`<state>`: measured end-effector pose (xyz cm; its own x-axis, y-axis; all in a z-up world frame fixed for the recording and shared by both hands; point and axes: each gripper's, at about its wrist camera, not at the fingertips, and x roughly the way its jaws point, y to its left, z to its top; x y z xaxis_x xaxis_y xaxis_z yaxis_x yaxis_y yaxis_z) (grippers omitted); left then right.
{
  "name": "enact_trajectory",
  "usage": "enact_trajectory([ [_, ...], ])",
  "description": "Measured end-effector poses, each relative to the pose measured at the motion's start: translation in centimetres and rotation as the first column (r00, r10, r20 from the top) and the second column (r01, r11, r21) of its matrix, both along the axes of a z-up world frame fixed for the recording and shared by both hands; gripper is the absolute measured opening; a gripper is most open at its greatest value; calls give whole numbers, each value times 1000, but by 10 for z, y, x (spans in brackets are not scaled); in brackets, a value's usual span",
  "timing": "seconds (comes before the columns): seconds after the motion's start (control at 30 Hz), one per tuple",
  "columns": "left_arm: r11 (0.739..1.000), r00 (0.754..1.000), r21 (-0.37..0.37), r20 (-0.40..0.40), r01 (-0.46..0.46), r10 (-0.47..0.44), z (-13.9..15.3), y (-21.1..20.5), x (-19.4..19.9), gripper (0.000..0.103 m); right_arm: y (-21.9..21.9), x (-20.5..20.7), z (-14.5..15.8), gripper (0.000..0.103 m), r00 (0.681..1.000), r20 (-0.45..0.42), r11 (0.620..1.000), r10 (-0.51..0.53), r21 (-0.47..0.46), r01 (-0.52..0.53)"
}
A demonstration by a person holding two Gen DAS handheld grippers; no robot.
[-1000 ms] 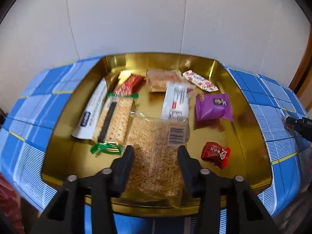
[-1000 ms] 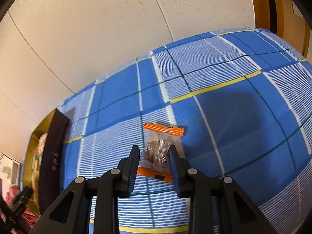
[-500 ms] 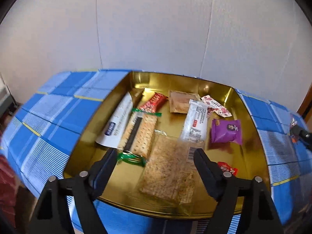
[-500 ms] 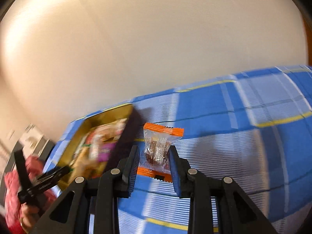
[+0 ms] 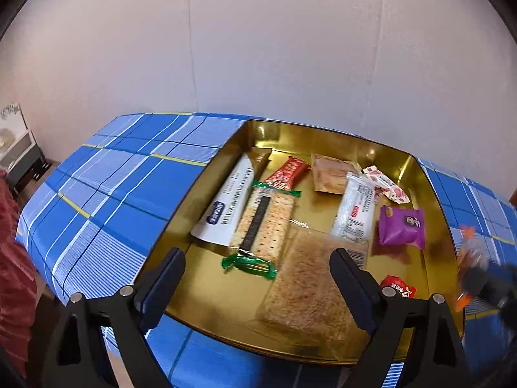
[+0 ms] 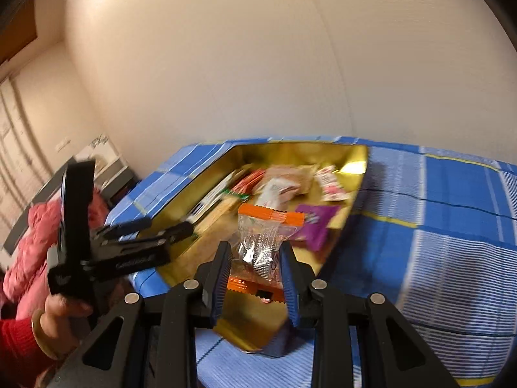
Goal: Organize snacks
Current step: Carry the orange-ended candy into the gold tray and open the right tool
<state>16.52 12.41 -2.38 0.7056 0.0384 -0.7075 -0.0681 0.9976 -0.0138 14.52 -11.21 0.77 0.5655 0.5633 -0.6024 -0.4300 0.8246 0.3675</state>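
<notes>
The left tool (image 5: 257,268), jaws opening and now empty, has released the grain bar (image 5: 308,286) into the gold tin (image 5: 206,177), while the right tool (image 6: 255,278), pinching the orange-edged candy (image 6: 265,242), has swung over the tin's 5 o'clock corner, ready to drop.

- Plain off-white wall (image 5: 258,48) fills the back of the left wrist view, faint vertical panel seams running down it.
- Blue plaid tablecloth (image 5: 106,187), white and yellow stripes, spread over the table and hanging at the near edge.
- Far left, a low shelf unit (image 5: 19,158) against the wall, details hard to make out.
- Right wrist view: cream wall (image 6: 258,64) warmly lit, meeting a side wall at a corner (image 6: 80,97).
- Brown wooden edge (image 6: 17,29) top left.
</notes>
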Motion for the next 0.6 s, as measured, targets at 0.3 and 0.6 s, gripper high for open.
enact_trajectory([
  [0.3,1000,1000,21,20,-17,16,4,7,-5,92,32,2,-16,31,996,-43,995,82,-53,-84],
  [0.6,999,999,44,33,-24,23,6,7,-8,95,48,10,-28,32,993,-83,993,88,-73,-94],
])
